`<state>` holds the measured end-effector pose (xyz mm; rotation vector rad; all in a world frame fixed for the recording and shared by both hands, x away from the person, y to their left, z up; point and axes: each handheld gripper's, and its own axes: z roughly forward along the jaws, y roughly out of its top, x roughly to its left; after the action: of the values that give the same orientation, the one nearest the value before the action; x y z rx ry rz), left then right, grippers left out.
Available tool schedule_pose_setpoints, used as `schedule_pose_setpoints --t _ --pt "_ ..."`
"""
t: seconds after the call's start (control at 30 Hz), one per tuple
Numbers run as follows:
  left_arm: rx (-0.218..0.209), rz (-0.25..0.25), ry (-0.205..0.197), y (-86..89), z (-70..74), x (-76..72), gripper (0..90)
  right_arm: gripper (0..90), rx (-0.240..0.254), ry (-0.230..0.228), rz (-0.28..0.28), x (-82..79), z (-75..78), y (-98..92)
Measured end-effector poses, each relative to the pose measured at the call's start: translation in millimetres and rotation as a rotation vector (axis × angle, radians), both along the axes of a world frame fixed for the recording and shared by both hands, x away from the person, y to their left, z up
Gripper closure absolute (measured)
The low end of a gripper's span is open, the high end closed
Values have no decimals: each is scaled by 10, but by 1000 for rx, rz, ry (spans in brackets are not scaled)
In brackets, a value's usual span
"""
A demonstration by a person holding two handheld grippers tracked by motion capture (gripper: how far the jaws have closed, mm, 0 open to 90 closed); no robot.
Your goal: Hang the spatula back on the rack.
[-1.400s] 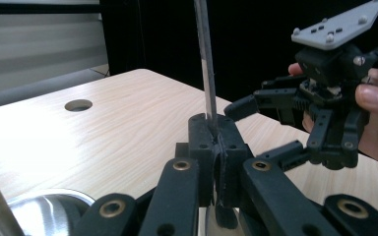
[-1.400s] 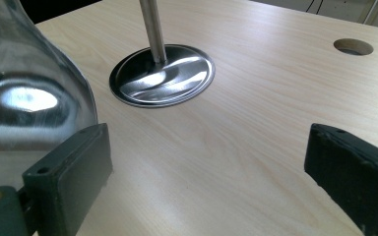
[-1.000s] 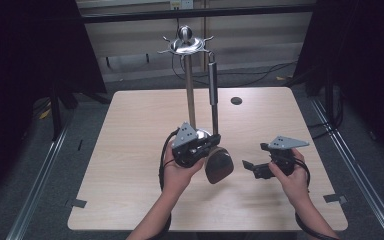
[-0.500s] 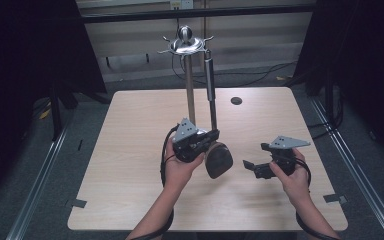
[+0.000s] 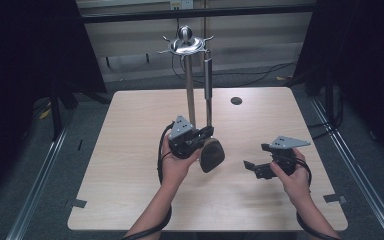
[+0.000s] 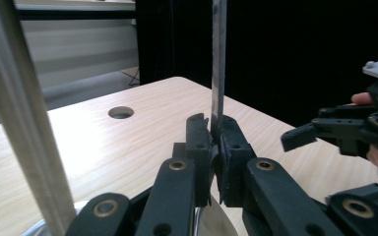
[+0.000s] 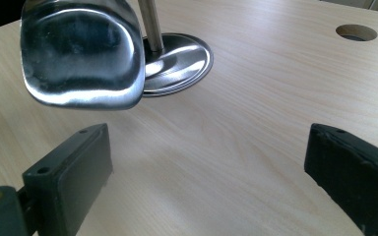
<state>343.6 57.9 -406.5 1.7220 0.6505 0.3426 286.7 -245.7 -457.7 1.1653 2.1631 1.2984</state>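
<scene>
Now | left tongs [image 6: 215, 147] clamped on spatula [image 5: 209, 107] shaft, frame centre | right tongs [image 7: 206, 182] apart, lower right | spatula apparently hanging from stand [image 5: 190, 85] | table [image 5: 130, 190]

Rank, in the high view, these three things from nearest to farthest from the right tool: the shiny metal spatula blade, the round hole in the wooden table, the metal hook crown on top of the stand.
From the right tool:
1. Shiny metal spatula blade, just to its left, hanging low.
2. Round hole in the wooden table, farther back, near the far edge.
3. Metal hook crown on top of the stand, highest in the picture, back left.
</scene>
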Motion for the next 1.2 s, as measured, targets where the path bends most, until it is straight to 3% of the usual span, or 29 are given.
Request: schedule_pose_setpoints --t 0.43,1.2 --pt "10 27 -8 -8 -15 125 841 35 2 1 2 -7 14 -12" --pt "-12 40 -14 -12 -3 186 782 36 14 2 3 -11 30 -35"
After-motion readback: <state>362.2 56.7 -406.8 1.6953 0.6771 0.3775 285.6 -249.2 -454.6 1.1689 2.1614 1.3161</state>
